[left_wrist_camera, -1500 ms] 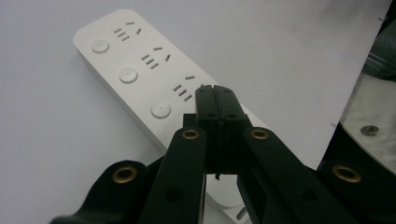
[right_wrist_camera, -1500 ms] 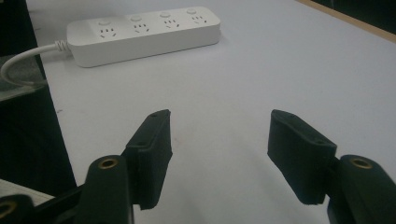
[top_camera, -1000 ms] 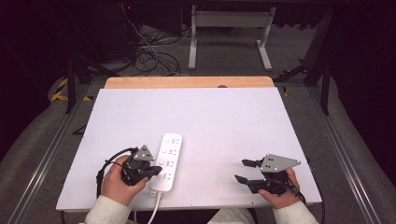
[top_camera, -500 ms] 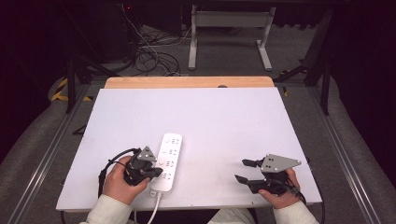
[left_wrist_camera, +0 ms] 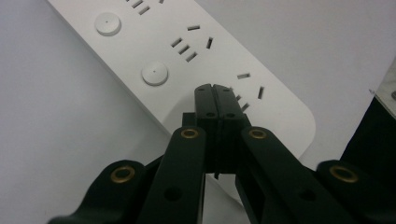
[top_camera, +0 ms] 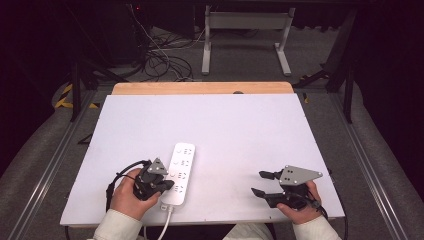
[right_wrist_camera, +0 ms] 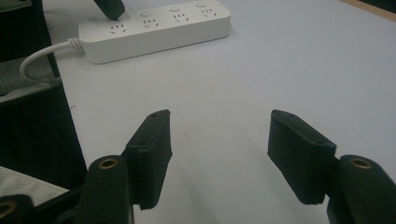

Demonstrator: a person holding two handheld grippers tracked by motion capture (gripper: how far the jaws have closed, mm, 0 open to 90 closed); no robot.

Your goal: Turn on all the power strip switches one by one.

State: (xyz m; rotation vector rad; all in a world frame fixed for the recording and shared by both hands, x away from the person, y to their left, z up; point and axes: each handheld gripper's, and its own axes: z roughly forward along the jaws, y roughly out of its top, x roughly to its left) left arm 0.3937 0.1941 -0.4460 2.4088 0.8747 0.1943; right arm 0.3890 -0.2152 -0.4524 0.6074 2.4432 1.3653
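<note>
A white rectangular tabletop (top_camera: 240, 130) is seen above grey carpet. At its near left, the left gripper (left_wrist_camera: 215, 91), jaws pressed together, is held over the white plastic power strip's (top_camera: 179, 172) near end. At right, the right gripper (right_wrist_camera: 217, 133) is held spread above bare table.

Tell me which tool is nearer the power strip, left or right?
Left. The left tool, jaws shut, sits over the power strip at its cord end, tips above the last socket. The right tool, jaws open, hovers over bare table well off to the strip's right.
</note>
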